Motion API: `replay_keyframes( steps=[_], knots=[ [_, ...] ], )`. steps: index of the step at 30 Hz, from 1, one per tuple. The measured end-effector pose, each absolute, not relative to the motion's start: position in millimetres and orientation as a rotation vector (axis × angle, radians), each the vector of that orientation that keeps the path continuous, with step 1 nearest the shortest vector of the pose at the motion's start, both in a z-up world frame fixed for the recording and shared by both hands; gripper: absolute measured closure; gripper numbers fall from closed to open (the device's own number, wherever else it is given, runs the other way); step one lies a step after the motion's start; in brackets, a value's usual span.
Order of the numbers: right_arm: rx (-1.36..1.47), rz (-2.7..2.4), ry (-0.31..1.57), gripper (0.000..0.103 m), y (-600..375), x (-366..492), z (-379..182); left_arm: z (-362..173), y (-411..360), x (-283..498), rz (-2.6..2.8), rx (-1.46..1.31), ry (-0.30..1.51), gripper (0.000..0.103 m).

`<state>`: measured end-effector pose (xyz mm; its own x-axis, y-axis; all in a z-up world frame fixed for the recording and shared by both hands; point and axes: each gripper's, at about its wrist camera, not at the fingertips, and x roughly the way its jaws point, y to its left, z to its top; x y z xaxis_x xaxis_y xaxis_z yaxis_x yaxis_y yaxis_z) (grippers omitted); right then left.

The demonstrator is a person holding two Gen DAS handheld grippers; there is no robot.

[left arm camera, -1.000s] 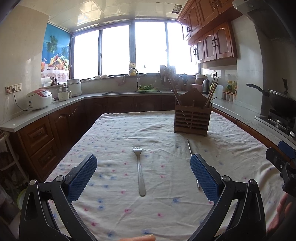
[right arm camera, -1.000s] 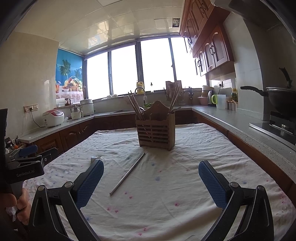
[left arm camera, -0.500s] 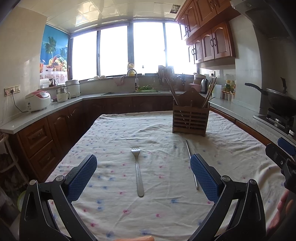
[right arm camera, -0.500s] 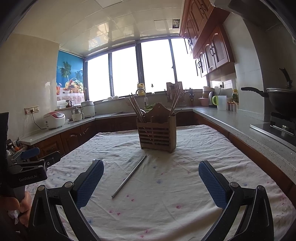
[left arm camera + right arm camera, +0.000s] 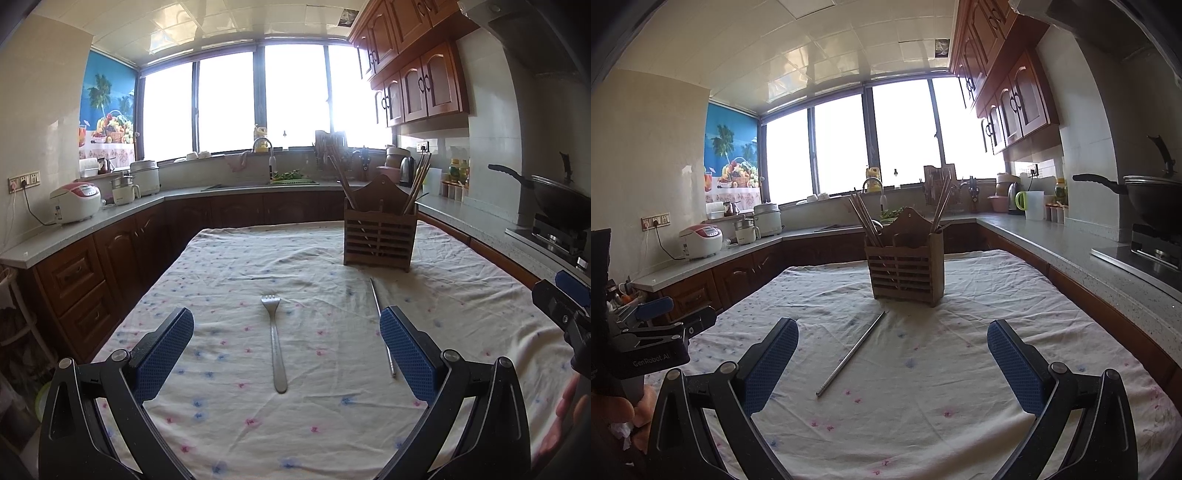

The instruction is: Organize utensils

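A steel fork (image 5: pixel 274 339) lies on the flowered tablecloth (image 5: pixel 229 266), tines away from me, between the fingers of my open, empty left gripper (image 5: pixel 286 349). A pair of metal chopsticks (image 5: pixel 382 325) lies to its right, partly behind the right finger; it also shows in the right wrist view (image 5: pixel 852 352). A wooden utensil holder (image 5: pixel 378 230) with several chopsticks stands farther back (image 5: pixel 904 264). My right gripper (image 5: pixel 892 354) is open and empty above the cloth, the chopsticks lying between its fingers toward the left.
Kitchen counters run around the table: a rice cooker (image 5: pixel 75 201) on the left, a sink (image 5: pixel 271 182) at the back, a wok on a stove (image 5: pixel 557 201) on the right. The other gripper shows at each view's edge (image 5: pixel 646 336).
Both grippers have moved slightly; the fork, chopsticks and holder lie where they were. Both stay open.
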<state>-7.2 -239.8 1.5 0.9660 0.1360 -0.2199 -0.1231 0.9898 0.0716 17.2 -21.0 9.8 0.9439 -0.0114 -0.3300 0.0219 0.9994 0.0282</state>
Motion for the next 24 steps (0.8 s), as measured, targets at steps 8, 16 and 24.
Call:
replay_keyframes(
  steps=[8,16,24],
  knots=[
    [0.061,0.133,0.223,0.000,-238.9,-8.7,3.8,8.5,-22.1,16.5,-0.020,0.030,0.336,0.000],
    [0.066,0.137,0.229,0.000,-239.7,-7.4,4.3,8.4,-22.5,18.7,-0.026,0.025,0.339,0.000],
    [0.069,0.138,0.233,0.000,-240.0,-5.3,2.7,8.3,-22.7,20.3,-0.033,0.028,0.343,0.000]
  ],
)
